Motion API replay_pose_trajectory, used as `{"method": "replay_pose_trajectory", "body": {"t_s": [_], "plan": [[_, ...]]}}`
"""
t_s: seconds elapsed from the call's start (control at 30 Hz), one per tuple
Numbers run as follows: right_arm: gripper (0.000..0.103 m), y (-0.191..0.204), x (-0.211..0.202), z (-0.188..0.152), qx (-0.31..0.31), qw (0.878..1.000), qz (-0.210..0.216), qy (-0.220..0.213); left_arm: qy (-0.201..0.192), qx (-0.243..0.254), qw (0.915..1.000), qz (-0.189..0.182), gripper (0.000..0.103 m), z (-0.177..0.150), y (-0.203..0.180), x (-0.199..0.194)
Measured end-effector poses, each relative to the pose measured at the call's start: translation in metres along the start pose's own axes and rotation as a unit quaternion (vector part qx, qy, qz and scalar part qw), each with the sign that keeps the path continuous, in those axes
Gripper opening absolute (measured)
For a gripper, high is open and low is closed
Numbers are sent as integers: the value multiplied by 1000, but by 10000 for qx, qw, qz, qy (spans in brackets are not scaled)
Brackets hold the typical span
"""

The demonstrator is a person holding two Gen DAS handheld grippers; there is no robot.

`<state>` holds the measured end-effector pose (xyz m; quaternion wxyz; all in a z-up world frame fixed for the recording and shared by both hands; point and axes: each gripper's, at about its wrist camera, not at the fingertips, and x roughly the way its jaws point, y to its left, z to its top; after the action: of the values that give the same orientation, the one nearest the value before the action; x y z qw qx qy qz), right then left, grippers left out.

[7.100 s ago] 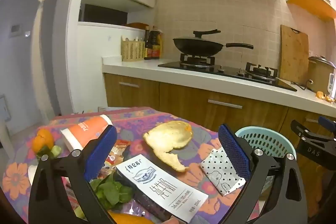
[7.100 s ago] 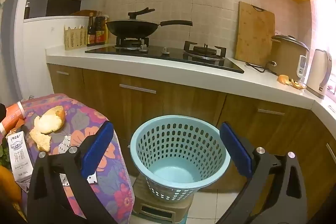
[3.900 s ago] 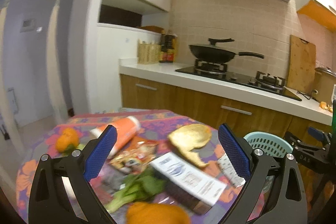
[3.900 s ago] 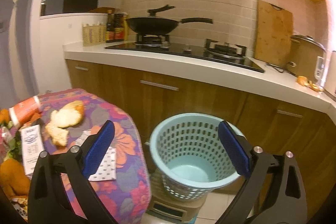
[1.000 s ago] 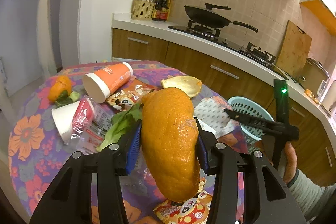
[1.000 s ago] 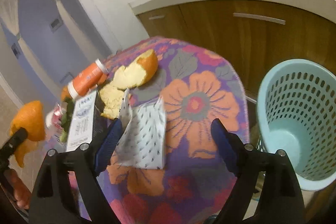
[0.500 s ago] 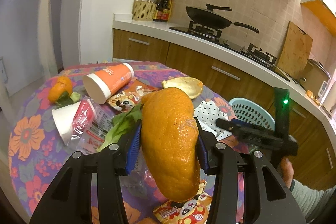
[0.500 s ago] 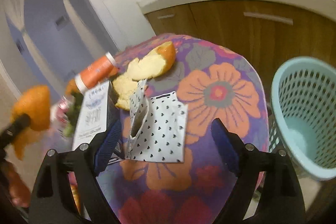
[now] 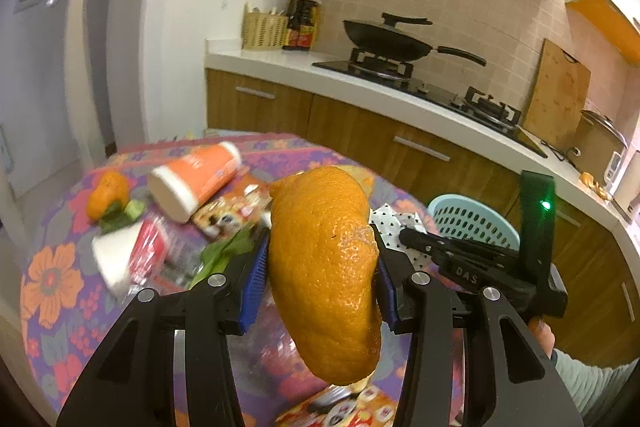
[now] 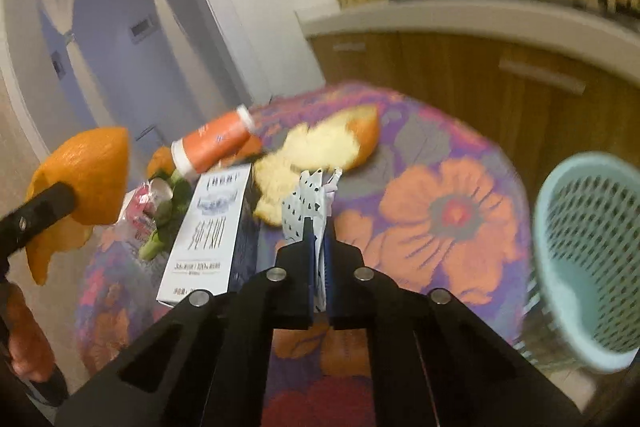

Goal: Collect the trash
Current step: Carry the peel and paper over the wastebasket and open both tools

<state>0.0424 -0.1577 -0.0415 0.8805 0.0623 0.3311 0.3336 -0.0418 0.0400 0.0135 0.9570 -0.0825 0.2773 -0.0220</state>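
My left gripper (image 9: 320, 267) is shut on a big piece of orange peel (image 9: 324, 315), held up above the flowered table (image 9: 52, 283). In the right wrist view that same peel (image 10: 88, 175) hangs at the far left. My right gripper (image 10: 318, 227) is shut on a white paper bag with black dots (image 10: 306, 199), which sticks up between its blue pads. The right gripper (image 9: 404, 233) reaches in over the table's right side in the left wrist view. A pale blue laundry-style basket (image 10: 592, 247) stands on the floor just right of the table.
On the table lie a white milk carton (image 10: 212, 227), an orange cup on its side (image 9: 196, 179), more peel (image 10: 320, 143), greens (image 9: 224, 251), snack packets (image 9: 228, 203) and a small tangerine (image 9: 108, 195). A kitchen counter with a wok (image 9: 388, 39) runs behind.
My right gripper has gone from wide open around the dotted paper bag to shut on it, and the bag now stands up between the pads. The left gripper still holds the peel.
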Motion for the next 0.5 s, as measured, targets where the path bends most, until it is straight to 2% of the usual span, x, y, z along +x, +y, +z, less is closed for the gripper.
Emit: {"method": "replay_pose_trajectory", "body": {"t_s": [0.1, 0.2, 0.33, 0.5], "plan": [[2, -11, -24, 9, -30, 9994, -201, -291, 12, 258, 9996, -114, 44, 18, -21, 8], [2, -38, -51, 17, 135, 9967, -518, -605, 66, 559, 9978, -350, 44, 36, -48, 18], [2, -96, -87, 22, 607, 9881, -1091, -901, 191, 964, 9931, -647, 44, 62, -95, 47], [2, -164, -118, 13, 1161, 9731, -1709, -1024, 456, 1167, 9855, -1146, 44, 77, -147, 90]]}}
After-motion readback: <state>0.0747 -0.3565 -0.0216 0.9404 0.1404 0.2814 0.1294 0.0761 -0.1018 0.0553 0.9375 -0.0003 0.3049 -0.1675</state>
